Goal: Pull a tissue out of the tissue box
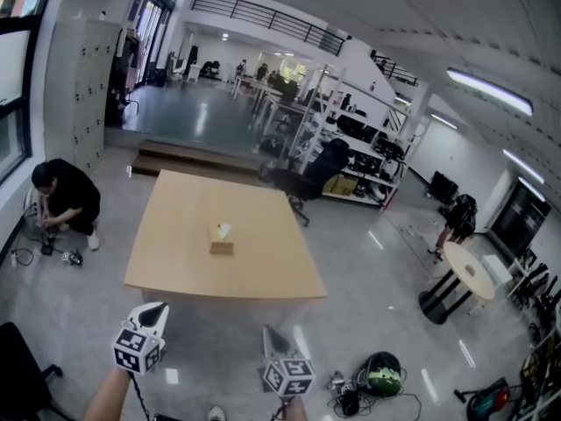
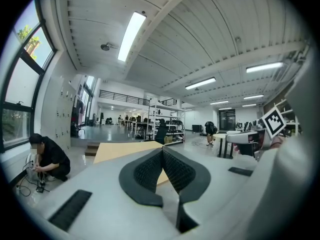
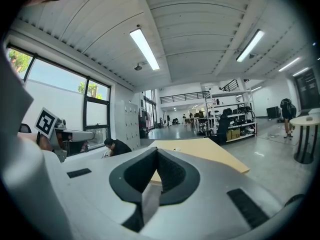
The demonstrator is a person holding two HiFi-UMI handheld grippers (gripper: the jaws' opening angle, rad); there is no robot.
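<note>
In the head view, a tissue box (image 1: 222,246) is sitting near the middle of a light wooden table (image 1: 175,266), with a white tissue (image 1: 223,231) sticking up from its top. Both grippers are hovering over the floor on the near side of the table, well apart from the box. The left gripper (image 1: 158,309) is pointing toward the table's near left edge, and the right gripper (image 1: 271,332) is hanging a little nearer and to the right. A person in black (image 1: 67,200) is crouching on the floor to the left of the table. Another person (image 1: 458,221) is standing far off to the right, beyond a round table (image 1: 469,268).

In the left gripper view, the left gripper (image 2: 162,152) is keeping its dark ribbed pads (image 2: 177,170) pressed together at the tips, with nothing between them. The table (image 2: 117,150) is showing beyond them, and the crouching person (image 2: 49,157) is at the left.

In the right gripper view, the right gripper (image 3: 156,154) is likewise holding its pads (image 3: 170,173) fully together on nothing. The table (image 3: 210,153) is stretching away behind them, and the crouching person (image 3: 116,147) is appearing at its left.
</note>
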